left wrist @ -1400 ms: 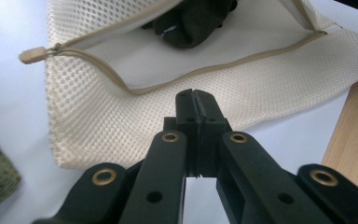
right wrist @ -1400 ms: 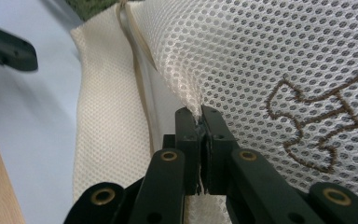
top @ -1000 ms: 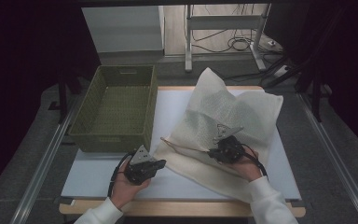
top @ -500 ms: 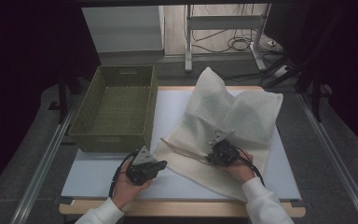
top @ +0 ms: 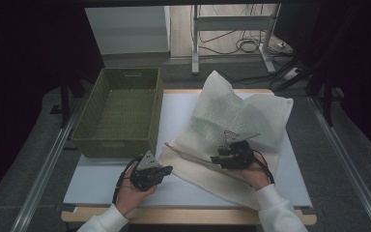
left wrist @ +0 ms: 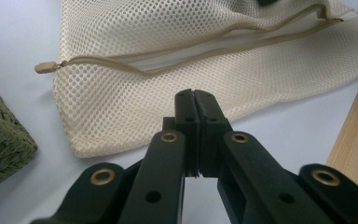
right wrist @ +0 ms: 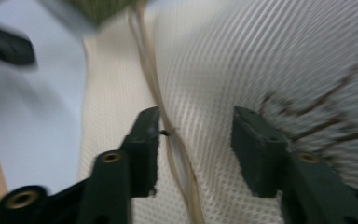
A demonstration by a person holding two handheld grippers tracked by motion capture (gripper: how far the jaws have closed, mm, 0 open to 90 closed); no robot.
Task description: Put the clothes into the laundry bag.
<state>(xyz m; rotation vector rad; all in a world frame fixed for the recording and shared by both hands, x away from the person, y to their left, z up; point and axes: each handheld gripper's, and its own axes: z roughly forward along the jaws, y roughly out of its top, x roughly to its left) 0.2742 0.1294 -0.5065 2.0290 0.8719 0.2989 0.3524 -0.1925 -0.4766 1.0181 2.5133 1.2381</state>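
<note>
A cream mesh laundry bag [top: 244,113] lies on the white table [top: 101,176], and its tan zipper [top: 193,155] runs along the near edge. My right gripper [top: 213,159] rests on the bag. Its jaws have just been opening and stand apart over the zipper [right wrist: 154,79], which lies between them untouched by the pads. My left gripper [top: 169,169] is shut on nothing and sits on the table just short of the bag's near corner [left wrist: 88,140]. The zipper pull [left wrist: 44,67] lies at the bag's left end.
A green woven basket [top: 118,145] stands at the left of the table, and its corner [left wrist: 0,130] is close to my left gripper. The table's wooden front edge [top: 188,215] runs near the person's forearms. Metal rails flank the table.
The right hand shifted slightly toward the person and back over the bag. The left hand, the bag and the basket have kept still.
</note>
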